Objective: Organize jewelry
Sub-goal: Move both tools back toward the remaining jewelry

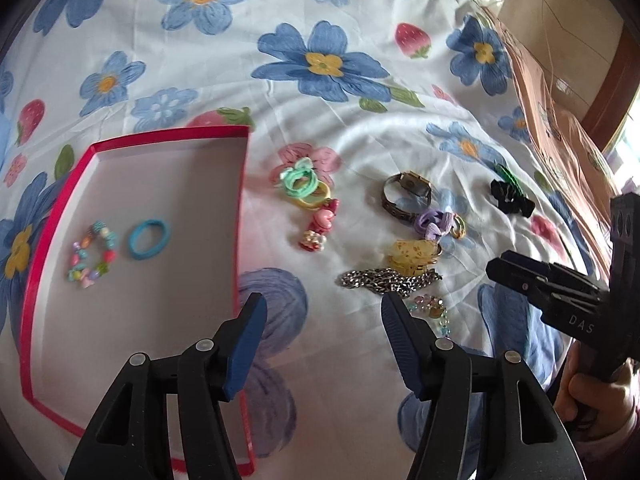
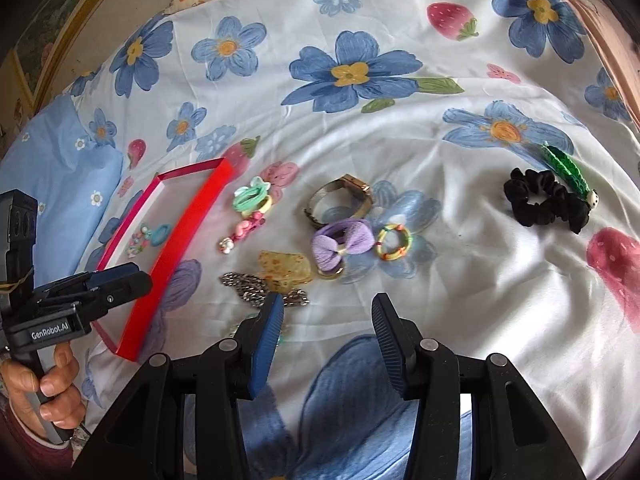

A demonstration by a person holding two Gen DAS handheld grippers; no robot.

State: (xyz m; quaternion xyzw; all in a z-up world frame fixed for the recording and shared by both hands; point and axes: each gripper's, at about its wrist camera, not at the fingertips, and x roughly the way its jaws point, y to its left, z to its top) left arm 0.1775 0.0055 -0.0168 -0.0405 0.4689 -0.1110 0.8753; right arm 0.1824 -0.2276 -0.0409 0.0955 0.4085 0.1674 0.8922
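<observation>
My left gripper (image 1: 323,308) is open and empty, hovering over the bedsheet just right of the red tray (image 1: 168,136). A colourful bead bracelet (image 1: 92,254) and a blue hair tie (image 1: 148,239) lie in the tray. My right gripper (image 2: 328,308) is also open and empty, just short of a silver chain (image 2: 256,288) and a yellow claw clip (image 2: 286,268). Loose on the sheet lie a watch (image 2: 344,200), a purple bow tie (image 2: 344,246), a yellow-green ring tie (image 2: 394,242), green and yellow hair ties (image 1: 302,184), a pink charm (image 1: 320,224) and a pastel bead bracelet (image 1: 432,308).
A black scrunchie (image 2: 544,200) and a green clip (image 2: 568,168) lie far right. The flowered sheet (image 2: 440,320) covers a bed, with a blue pillow (image 2: 60,160) at the left. A hand (image 2: 44,384) holds the left gripper's handle. A wooden wall borders the bed on the right.
</observation>
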